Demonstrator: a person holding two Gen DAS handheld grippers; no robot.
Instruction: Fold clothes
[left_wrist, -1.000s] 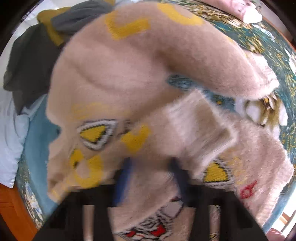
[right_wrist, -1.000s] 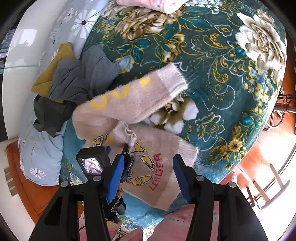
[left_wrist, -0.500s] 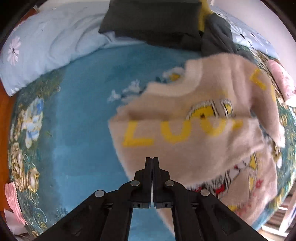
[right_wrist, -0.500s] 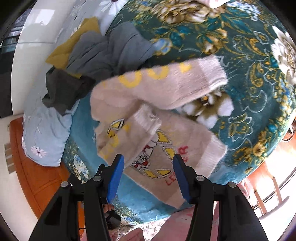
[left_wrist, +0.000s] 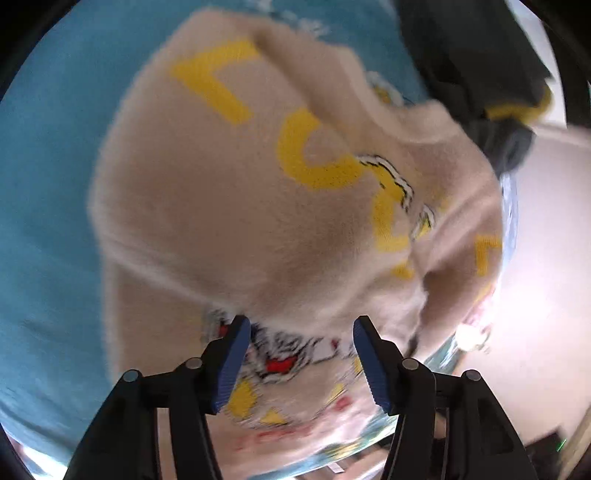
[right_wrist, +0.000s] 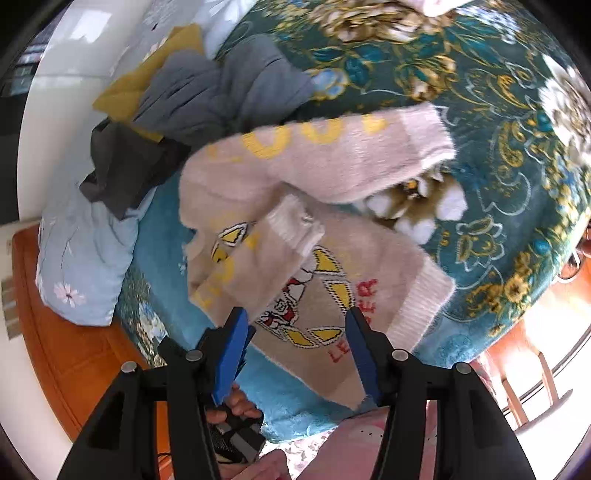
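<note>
A beige fluffy sweater (right_wrist: 332, 295) with yellow letters and a cartoon print lies face up on the bed. One sleeve (right_wrist: 266, 266) is folded across its chest. The other sleeve (right_wrist: 332, 155) stretches out to the right. My left gripper (left_wrist: 302, 321) hovers low over the sweater (left_wrist: 258, 203), its jaws opening with nothing pressed between the blue pads. In the right wrist view a hand (right_wrist: 236, 404) holding it shows at the sweater's near edge. My right gripper (right_wrist: 295, 314) stands open above the hem and holds nothing.
A pile of grey, dark and mustard clothes (right_wrist: 207, 96) lies at the sweater's upper left, beside a pale blue pillow (right_wrist: 81, 258). The teal floral bedspread (right_wrist: 480, 110) spreads right. An orange wooden frame (right_wrist: 74, 350) borders the bed's left. A pink garment (right_wrist: 436, 5) is at the top.
The left gripper let go of the sleeve cuff, which now rests on the chest, swung round to the sweater's side while rolling, shut briefly, then opened. The right gripper shifted slightly.
</note>
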